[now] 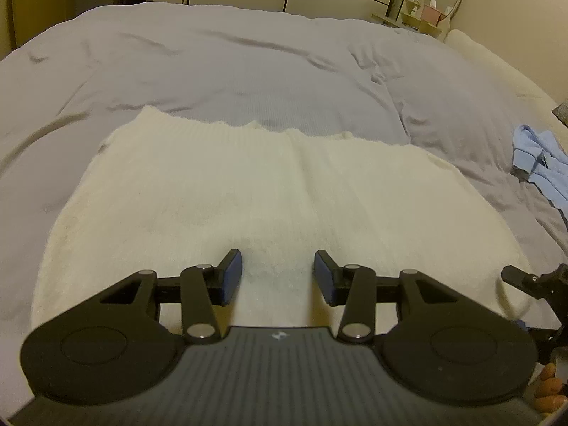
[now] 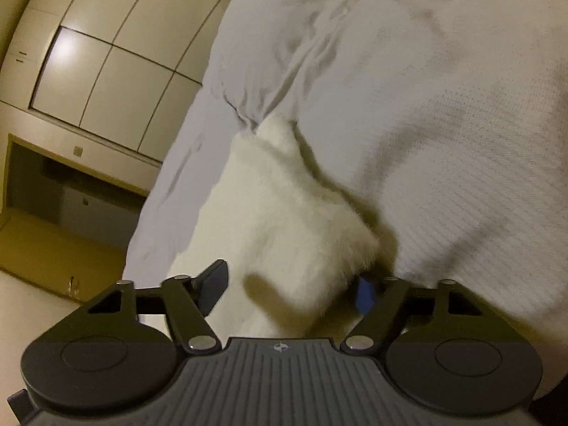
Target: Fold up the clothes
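Hidden: in my right wrist view the far pad of the right tongs is mostly buried behind a fluffy fold of the cream knit sweater; only a sliver of blue shows, so I cannot tell whether it presses the cloth.
Cut off: the sweater runs under the camera body in both views; its near hem is out of my sight. A blue garment is clipped by the right edge of the left view.
Hard to make out: the right view is tilted and soft, the grey duvet blurred.
Sweater: lying on the bed, spread flat ahead of my left tongs, a crease running down its middle, its right edge lifted into a fold at the right tongs.
Left tongs: partly open, blue pads apart above the knit, nothing between them gripped; pitched downward over the near part of the sweater.
Right tongs: jaws apart, raised fold between them; near pad clear of the cloth. Rolled sideways, so the wardrobe leans.
Person: fingertips at the lower right corner.
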Tool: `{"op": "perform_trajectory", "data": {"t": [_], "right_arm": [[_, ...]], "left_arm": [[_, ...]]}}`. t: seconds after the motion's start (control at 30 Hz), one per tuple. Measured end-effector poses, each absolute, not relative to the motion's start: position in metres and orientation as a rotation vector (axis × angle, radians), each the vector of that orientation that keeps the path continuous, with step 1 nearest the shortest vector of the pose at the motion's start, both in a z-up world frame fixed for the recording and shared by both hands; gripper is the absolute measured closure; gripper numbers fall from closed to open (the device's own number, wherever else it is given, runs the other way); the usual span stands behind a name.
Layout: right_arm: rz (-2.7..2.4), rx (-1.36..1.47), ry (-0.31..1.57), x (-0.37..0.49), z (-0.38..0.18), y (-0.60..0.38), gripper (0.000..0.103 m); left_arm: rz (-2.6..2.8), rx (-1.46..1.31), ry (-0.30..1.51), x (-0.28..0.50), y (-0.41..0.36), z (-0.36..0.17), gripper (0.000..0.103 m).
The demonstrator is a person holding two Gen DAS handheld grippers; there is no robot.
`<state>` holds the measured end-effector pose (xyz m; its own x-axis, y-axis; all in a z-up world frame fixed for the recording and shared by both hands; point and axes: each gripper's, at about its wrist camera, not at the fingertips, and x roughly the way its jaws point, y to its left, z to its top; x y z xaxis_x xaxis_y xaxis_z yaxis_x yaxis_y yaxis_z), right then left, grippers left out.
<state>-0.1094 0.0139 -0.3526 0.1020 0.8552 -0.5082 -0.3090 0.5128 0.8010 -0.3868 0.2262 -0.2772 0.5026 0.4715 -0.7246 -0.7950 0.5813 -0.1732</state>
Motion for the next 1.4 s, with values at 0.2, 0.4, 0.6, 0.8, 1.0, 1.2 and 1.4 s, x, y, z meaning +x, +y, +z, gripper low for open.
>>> {"op": "perform_trajectory", "data": {"t": [0.2, 0.4, 0.6, 0.8, 1.0, 1.2, 1.4], "right_arm": [[0.924, 0.561, 1.151, -0.11, -0.351, 0.025, 0.074], [0.936, 0.32, 1.012, -0.127, -0.312, 0.046, 0.088], [1.163, -0.136, 0.482, -0.232, -0.241, 0.096, 0.09], [1.502, -0.542, 0.16, -0.351, -0.257, 0.139, 0.091], [1.633, -0.863, 0.122, -0.406, -0.311, 0.152, 0.049], [1.656, -0.753, 0.224, -0.376, -0.286, 0.129, 0.03], [1.513, -0.256, 0.663, -0.271, -0.257, 0.11, 0.03]], "left_arm": [[0.797, -0.514, 0.752, -0.371, 0.241, -0.29, 0.061], [0.803, -0.616, 0.671, -0.418, 0.252, -0.271, 0.072], [0.861, -0.747, 0.576, -0.496, 0.267, -0.264, 0.077], [0.831, -0.862, 0.474, -0.547, 0.269, -0.264, 0.077], [0.781, -0.962, 0.41, -0.567, 0.267, -0.272, 0.077], [0.715, -1.028, 0.375, -0.563, 0.268, -0.274, 0.075], [0.632, -1.121, 0.325, -0.549, 0.283, -0.282, 0.059]]}}
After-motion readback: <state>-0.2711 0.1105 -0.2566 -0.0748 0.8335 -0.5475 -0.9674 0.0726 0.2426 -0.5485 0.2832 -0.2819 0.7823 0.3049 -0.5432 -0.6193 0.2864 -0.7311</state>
